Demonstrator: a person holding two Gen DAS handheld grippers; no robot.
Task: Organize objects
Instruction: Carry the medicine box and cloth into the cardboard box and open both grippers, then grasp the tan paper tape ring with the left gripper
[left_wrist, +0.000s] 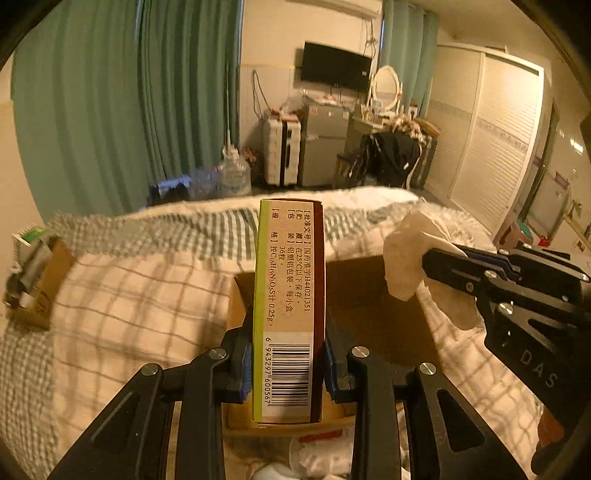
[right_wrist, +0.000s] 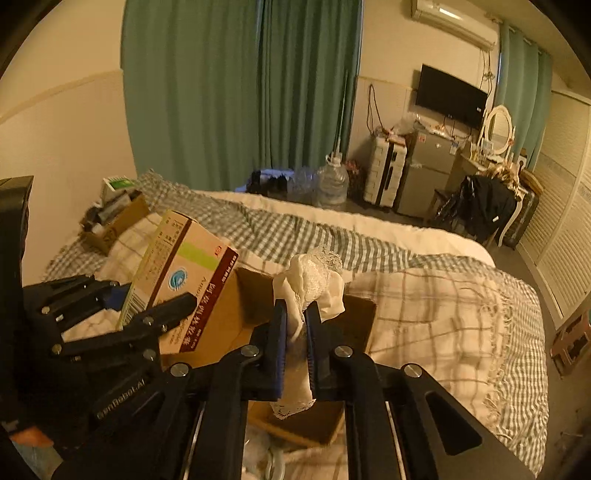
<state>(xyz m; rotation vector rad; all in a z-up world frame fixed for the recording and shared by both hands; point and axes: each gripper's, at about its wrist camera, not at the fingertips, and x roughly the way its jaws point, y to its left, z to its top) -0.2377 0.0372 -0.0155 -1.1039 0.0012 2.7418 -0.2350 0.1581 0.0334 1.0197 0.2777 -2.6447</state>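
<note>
My left gripper (left_wrist: 288, 363) is shut on a medicine box (left_wrist: 290, 295) with a barcode and Chinese text, held on edge above an open cardboard box (left_wrist: 369, 295) on the bed. The medicine box (right_wrist: 184, 273) and left gripper (right_wrist: 147, 310) also show in the right wrist view. My right gripper (right_wrist: 295, 328) is shut on a crumpled white lace cloth (right_wrist: 314, 280), held over the same cardboard box (right_wrist: 236, 314). In the left wrist view the right gripper (left_wrist: 432, 266) holds the cloth (left_wrist: 410, 254) at the right.
A second cardboard box (left_wrist: 40, 280) with small items sits at the bed's far left, also seen in the right wrist view (right_wrist: 114, 221). The plaid blanket (right_wrist: 443, 302) covers the bed. White items (left_wrist: 321, 458) lie just below the open box. Water jugs, a suitcase and a fridge stand beyond.
</note>
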